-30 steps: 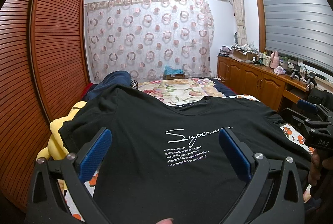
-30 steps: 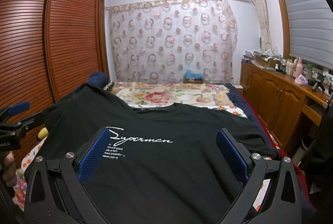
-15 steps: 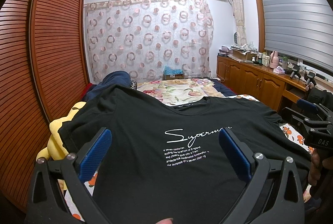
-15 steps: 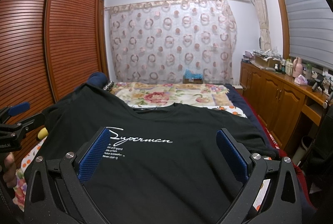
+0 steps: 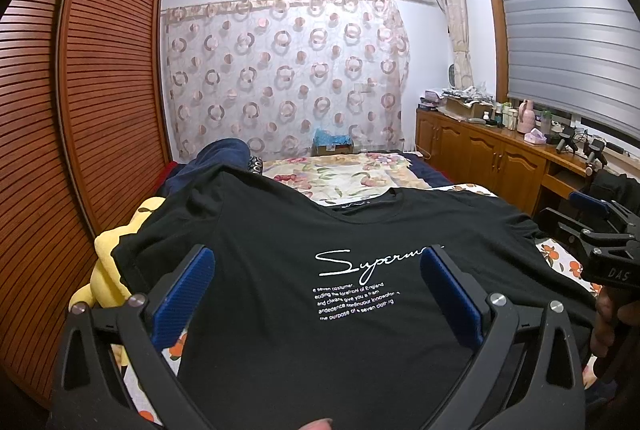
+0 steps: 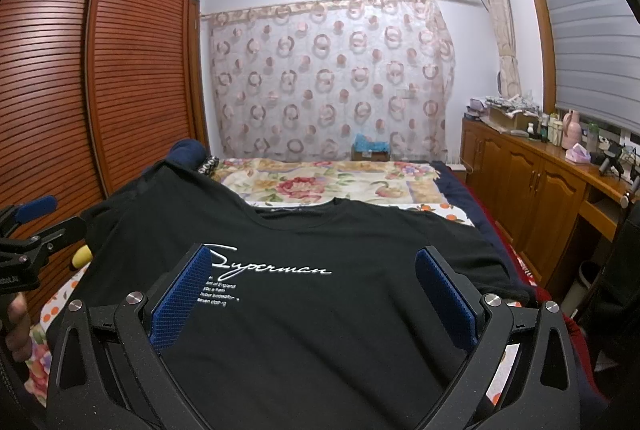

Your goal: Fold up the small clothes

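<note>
Lying flat and face up on a flowered bed [image 6: 344, 186]: a black T-shirt [image 5: 320, 310] with white script across the chest, neckline at 12 o'clock, hem off the frame at 6 o'clock. No fold visible in either view; both sleeves spread outward, the one at 10 o'clock draped over a yellow plush toy [image 5: 108, 270] and riding up toward a dark blue bundle [image 5: 216, 158]. Judged from that, task at its very start, with every fold left to make.

Poised low above the lower half of the shirt: left gripper [image 5: 316, 288], blue pads wide apart, nothing between them, shirt not pinched. Same for right gripper [image 6: 312, 286], parted fully, empty, over the print and the right chest. Whether either set of fingers brushes the cloth, impossible to tell. Seen from the left camera at 3 o'clock, the other tool with a hand [image 5: 608, 318] around its handle; seen from the right camera at 9 o'clock, its counterpart beside the sleeve.

Farther out: slatted wardrobe doors [image 6: 80, 90] at 9 o'clock, ring-patterned curtain [image 5: 280, 78] at 12 o'clock, wooden cabinets [image 6: 528, 190] with bottles at 3 o'clock.
</note>
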Motion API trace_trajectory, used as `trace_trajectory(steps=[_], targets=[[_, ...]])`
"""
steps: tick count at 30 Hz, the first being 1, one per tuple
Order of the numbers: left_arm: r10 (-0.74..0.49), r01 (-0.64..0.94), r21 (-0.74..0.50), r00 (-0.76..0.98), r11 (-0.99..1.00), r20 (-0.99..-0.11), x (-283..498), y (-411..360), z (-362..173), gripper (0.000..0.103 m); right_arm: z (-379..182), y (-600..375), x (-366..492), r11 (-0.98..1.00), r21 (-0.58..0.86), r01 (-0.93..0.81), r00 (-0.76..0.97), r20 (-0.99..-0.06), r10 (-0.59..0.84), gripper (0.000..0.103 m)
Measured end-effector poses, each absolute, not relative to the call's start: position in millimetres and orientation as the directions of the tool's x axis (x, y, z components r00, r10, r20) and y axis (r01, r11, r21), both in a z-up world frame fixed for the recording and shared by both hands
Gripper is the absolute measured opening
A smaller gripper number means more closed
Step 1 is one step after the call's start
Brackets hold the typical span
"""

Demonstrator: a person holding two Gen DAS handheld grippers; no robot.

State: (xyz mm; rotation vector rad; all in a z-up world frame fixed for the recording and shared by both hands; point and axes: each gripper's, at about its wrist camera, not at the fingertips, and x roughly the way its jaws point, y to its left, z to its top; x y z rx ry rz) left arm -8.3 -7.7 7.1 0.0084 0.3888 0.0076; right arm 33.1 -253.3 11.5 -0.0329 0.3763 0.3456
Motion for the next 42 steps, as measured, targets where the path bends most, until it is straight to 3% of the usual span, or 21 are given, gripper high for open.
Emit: trace_trajectory(steps=[30, 42], targets=[[0.006, -0.003, 0.009, 0.927, 1.0, -0.375, -12.3, -17.7, 18.4, 0.103, 9.9, -252.9, 33.7, 0.941, 0.032, -0.338, 0.872, -0.365, 0.326, 0.103], [-0.022, 0.02, -0.011, 0.896, 1.0, -0.443, 13.3, -1.5, 4.2, 0.103, -3.5, -244.7, 49.6, 0.927, 0.047, -0.372, 0.84, -0.408, 0.358, 0.103]])
